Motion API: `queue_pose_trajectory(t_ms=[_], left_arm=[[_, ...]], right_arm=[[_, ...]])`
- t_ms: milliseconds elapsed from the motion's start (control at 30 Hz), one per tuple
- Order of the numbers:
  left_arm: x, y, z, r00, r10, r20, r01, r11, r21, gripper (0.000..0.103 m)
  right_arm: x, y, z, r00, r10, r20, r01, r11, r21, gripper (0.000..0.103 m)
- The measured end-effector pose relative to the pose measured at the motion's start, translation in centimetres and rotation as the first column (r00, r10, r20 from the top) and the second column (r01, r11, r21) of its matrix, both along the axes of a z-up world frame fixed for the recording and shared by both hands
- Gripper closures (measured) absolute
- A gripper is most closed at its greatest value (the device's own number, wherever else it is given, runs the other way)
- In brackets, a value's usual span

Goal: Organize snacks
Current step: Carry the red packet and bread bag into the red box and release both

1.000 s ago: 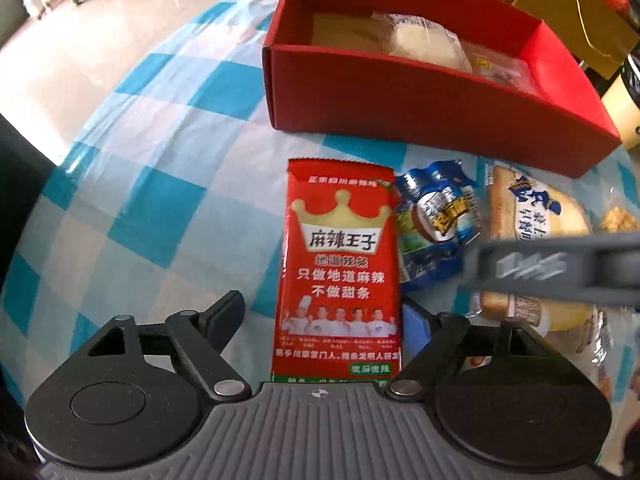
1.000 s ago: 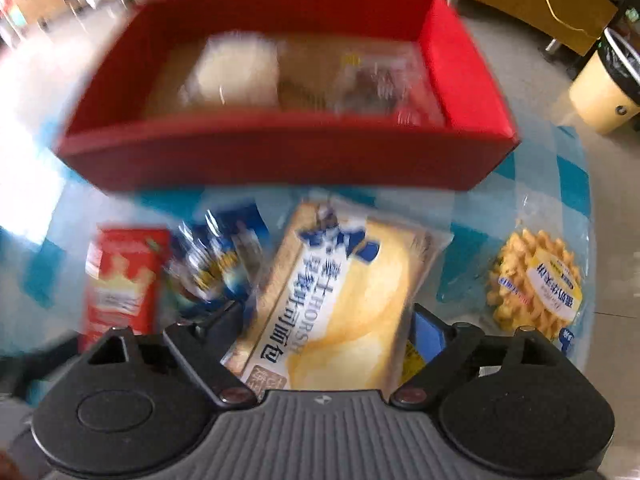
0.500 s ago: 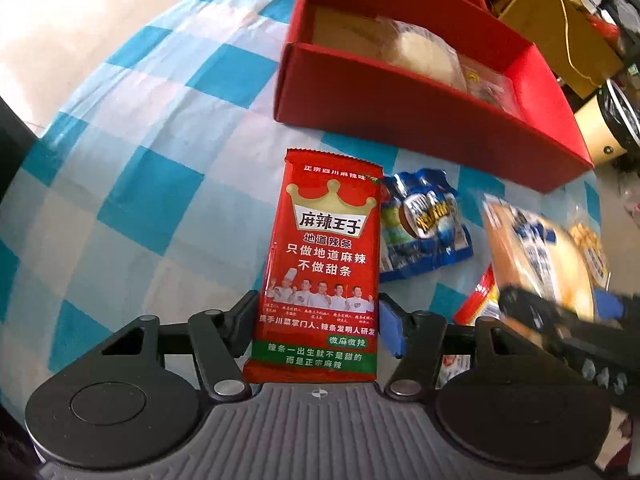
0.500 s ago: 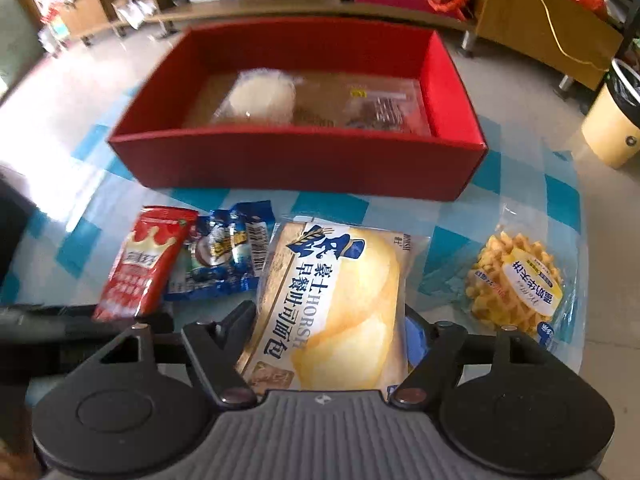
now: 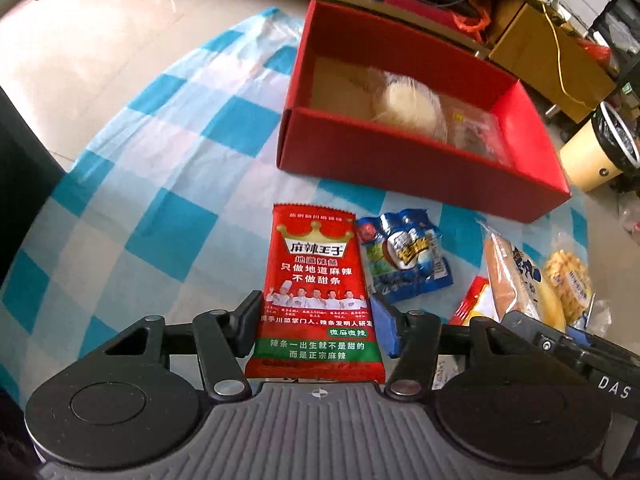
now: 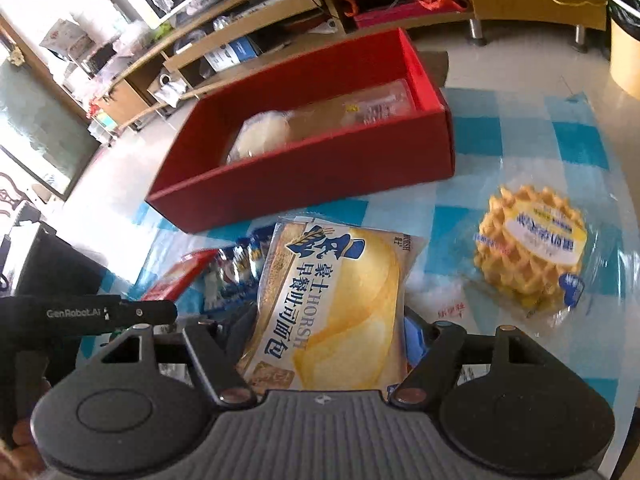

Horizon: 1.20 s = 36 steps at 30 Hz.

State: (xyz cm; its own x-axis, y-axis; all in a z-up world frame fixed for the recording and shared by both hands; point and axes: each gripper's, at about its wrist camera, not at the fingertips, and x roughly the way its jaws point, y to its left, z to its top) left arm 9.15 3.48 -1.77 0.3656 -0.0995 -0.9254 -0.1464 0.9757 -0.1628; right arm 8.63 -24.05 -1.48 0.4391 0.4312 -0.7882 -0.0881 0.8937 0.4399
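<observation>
The left tongs (image 5: 316,332) are closing on the red spicy-strip packet (image 5: 316,292), while the right tongs (image 6: 328,344) clamp the bread packet (image 6: 332,304).

Both wrist cameras look steeply down, close; they share the red box (image 5: 400,160).

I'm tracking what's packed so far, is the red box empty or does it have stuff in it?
Not empty. The red box already holds a pale round bun in clear wrap and another clear packet beside it; its left part shows bare floor.
</observation>
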Motion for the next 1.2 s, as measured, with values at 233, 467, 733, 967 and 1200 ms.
queue_pose_trajectory(t_ms=[233, 467, 733, 967, 1200], left_arm=[[-0.2, 0.5, 0.4, 1.0, 0.008, -0.003, -0.008, 0.998, -0.055, 0.041], [-1.1, 0.9, 2.2, 0.999, 0.014, 0.034, -0.011, 0.995, -0.098, 0.042], [-1.8, 0.6, 4.6, 0.996, 0.005, 0.089, 0.008, 0.99, -0.14, 0.042], [-1.1, -1.1, 6.3, 0.987, -0.025, 0.161, 0.039, 0.996, -0.086, 0.042], [0.7, -2.7, 6.3, 0.981, -0.049, 0.189, 0.063, 0.996, -0.07, 0.041]], right_arm=[[0.5, 0.3, 0.6, 1.0, 0.024, 0.015, -0.025, 0.998, 0.059, 0.032], [0.5, -0.4, 1.0, 1.0, 0.011, 0.023, -0.013, 0.996, 0.089, 0.032], [0.5, -0.8, 1.4, 1.0, -0.001, 0.027, -0.002, 0.993, 0.12, 0.032], [0.4, -1.7, 2.5, 0.998, -0.018, 0.06, 0.009, 0.99, 0.144, 0.032], [1.3, -2.8, 3.1, 0.994, -0.065, 0.082, 0.051, 0.986, 0.161, 0.032]])
